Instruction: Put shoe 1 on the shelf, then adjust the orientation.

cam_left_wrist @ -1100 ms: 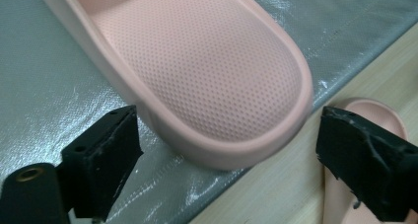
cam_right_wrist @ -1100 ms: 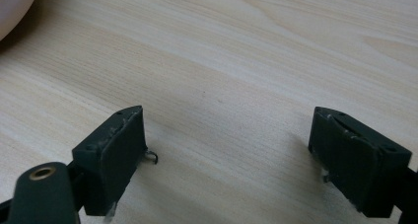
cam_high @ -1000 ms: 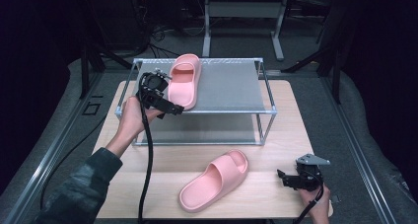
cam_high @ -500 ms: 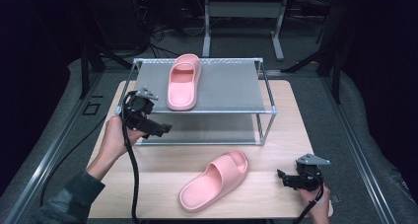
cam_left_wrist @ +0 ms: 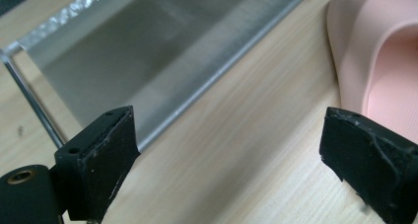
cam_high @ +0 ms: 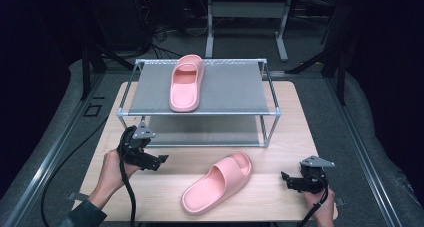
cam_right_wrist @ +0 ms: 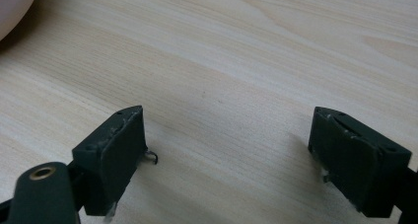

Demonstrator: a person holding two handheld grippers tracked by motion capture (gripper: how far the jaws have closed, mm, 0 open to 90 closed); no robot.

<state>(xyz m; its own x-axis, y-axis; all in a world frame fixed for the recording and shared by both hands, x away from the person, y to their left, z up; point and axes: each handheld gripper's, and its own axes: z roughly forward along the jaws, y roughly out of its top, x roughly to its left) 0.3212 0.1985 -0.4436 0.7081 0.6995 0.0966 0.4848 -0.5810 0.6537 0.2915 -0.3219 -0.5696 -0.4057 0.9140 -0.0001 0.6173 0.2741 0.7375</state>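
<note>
Dark room, wooden table (cam_high: 280, 137). Metal rack (cam_high: 225, 89) at the back, one pink slide (cam_high: 186, 82) on top. Second slide (cam_high: 217, 182) flat on the table, front centre, between both tools. Left gripper (cam_high: 159, 162) just beside the rack, wide, empty. Right gripper (cam_high: 286, 179) near the front edge, wide, empty.
</note>
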